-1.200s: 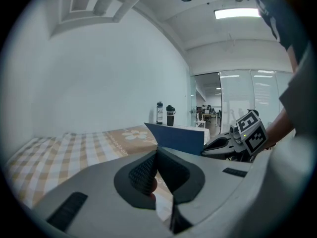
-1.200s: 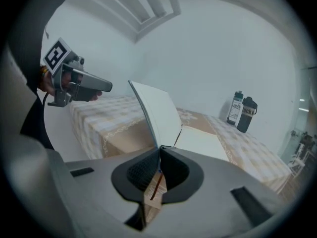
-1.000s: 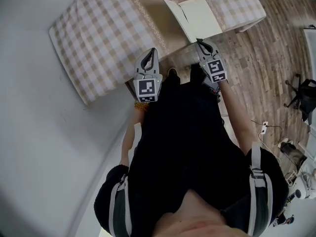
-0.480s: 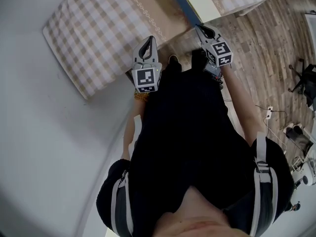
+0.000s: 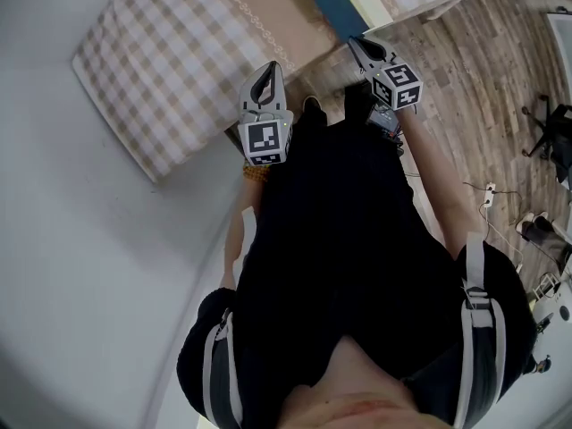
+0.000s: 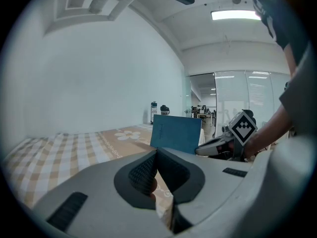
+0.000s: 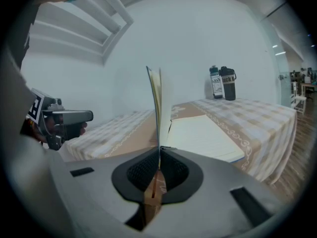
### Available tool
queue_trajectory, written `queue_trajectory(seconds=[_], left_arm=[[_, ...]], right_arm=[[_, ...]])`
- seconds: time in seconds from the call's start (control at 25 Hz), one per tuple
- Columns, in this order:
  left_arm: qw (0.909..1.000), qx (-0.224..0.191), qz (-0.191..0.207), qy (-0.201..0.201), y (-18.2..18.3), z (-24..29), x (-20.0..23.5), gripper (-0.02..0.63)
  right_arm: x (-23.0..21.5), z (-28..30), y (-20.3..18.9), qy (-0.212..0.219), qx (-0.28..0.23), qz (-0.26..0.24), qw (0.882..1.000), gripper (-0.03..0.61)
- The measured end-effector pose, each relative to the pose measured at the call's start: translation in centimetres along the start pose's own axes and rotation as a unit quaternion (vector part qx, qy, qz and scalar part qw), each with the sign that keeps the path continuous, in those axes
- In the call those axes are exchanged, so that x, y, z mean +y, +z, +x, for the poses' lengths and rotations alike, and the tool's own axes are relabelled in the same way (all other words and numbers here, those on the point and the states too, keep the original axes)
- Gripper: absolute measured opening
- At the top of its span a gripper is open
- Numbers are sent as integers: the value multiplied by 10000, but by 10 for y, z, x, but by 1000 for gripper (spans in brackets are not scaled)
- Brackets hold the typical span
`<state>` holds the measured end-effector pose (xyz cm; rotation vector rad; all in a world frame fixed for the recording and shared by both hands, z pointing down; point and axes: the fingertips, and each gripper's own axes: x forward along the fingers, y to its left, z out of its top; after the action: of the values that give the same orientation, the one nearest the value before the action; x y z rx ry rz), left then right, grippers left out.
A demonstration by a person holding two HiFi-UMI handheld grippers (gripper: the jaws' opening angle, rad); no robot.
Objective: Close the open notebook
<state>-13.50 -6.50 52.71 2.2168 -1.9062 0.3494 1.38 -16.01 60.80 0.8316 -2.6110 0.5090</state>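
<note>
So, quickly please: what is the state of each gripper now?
Left gripper: jaws closed, holding nothing.
Right gripper: jaws closed on the raised cover of the notebook.

Noted notebook (image 5: 326, 3) cover swung up from lying low to standing on edge, blue outer face now turned toward 9 o'clock. Noted right gripper (image 5: 352, 41) rolled over, clamped on cover edge.

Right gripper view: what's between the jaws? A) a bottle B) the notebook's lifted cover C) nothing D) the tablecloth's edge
B: the right hand-held gripper is shut on the notebook cover, which stands upright beside the flat open page.
</note>
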Motion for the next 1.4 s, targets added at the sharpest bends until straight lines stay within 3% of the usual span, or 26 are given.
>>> queue_trajectory(seconds=[0.76, 0.96, 1.2, 1.4], left_arm=[[9999, 77, -75, 70, -5, -5, 0, -2], [9999, 81, -53, -29, -6, -3, -4, -2], [9999, 65, -14, -158, -3, 2, -10, -2], [9994, -36, 61, -332, 6, 16, -16, -2]], right_arm=[[-18, 1, -12, -14, -93, 1080, 9941, 18], [-24, -2, -13, -207, -181, 1312, 9910, 50], [-37, -31, -3, -981, -382, 567, 9928, 61], [-32, -52, 32, -1100, -707, -478, 9903, 61]])
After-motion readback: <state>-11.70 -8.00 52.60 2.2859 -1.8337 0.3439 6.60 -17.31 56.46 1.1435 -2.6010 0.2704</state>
